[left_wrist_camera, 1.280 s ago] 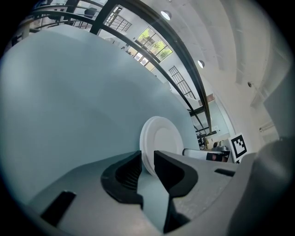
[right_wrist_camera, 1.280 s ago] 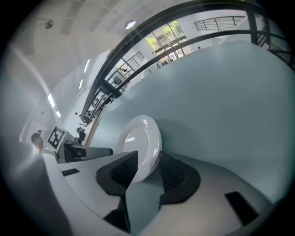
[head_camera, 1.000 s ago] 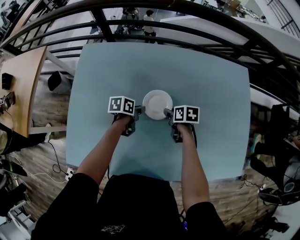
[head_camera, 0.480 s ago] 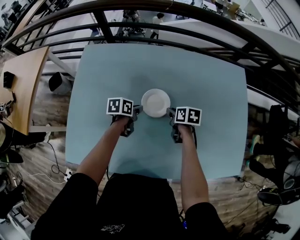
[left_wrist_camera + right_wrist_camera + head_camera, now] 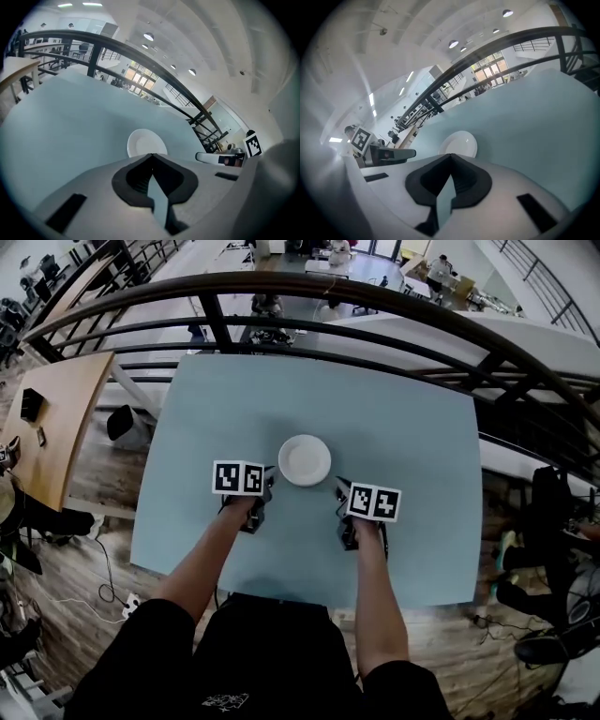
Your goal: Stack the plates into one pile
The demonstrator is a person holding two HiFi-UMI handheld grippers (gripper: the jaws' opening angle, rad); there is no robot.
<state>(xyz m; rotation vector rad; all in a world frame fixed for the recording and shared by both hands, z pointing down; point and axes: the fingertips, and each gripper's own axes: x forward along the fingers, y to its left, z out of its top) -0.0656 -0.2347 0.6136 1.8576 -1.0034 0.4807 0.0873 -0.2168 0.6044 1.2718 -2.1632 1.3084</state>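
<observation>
Left tool (image 5: 269, 482) and right tool (image 5: 338, 487) draw back from the plate pile (image 5: 305, 460), both closed on nothing, the right having just been closing; stacking looks done.

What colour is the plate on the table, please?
The plate is plain white, seen best in the head view against the pale blue table.

plate pile (image 5: 305, 460) on table (image 5: 422, 427) | left gripper (image 5: 269, 478) at its left | right gripper (image 5: 340, 487) at its right
</observation>
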